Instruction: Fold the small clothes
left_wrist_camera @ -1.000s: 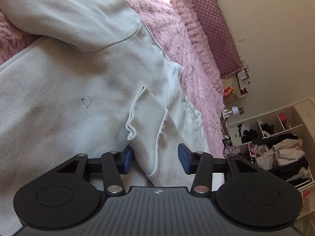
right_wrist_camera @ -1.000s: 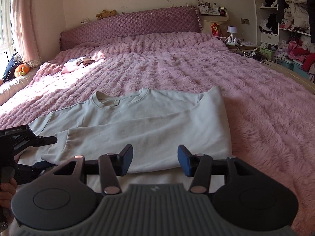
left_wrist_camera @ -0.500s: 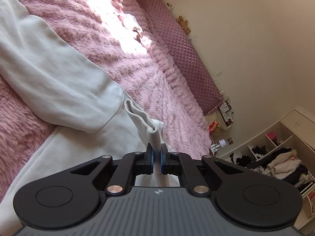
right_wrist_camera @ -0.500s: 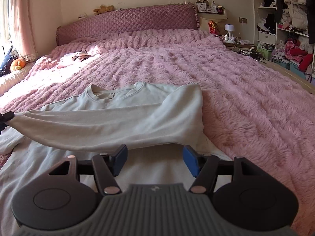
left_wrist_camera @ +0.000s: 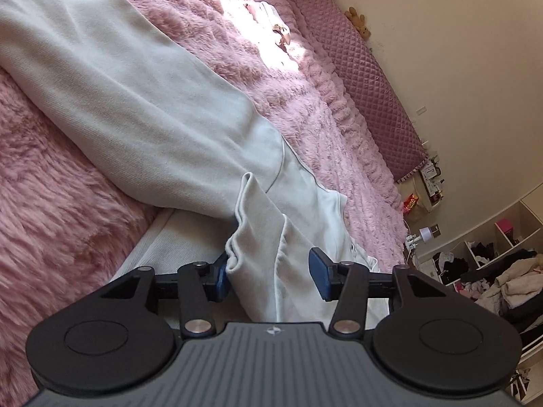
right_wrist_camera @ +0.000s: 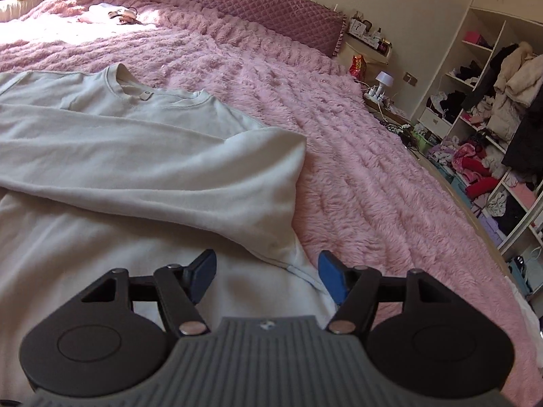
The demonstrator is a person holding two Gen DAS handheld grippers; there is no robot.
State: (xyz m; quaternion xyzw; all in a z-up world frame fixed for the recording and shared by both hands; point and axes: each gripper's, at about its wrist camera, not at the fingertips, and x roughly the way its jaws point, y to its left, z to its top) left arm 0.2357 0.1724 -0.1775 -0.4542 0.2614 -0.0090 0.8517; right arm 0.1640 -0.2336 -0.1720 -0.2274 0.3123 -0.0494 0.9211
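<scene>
Now that the left gripper is opening off the sleeve cuff at lower centre, the sleeve lies folded across the sweatshirt; the right gripper opens empty.

Pink fluffy bed: pale sweatshirt spread flat; small items, perhaps clothes, far corner.

No legible text; small emblem on left gripper body, marks unreadable.
</scene>
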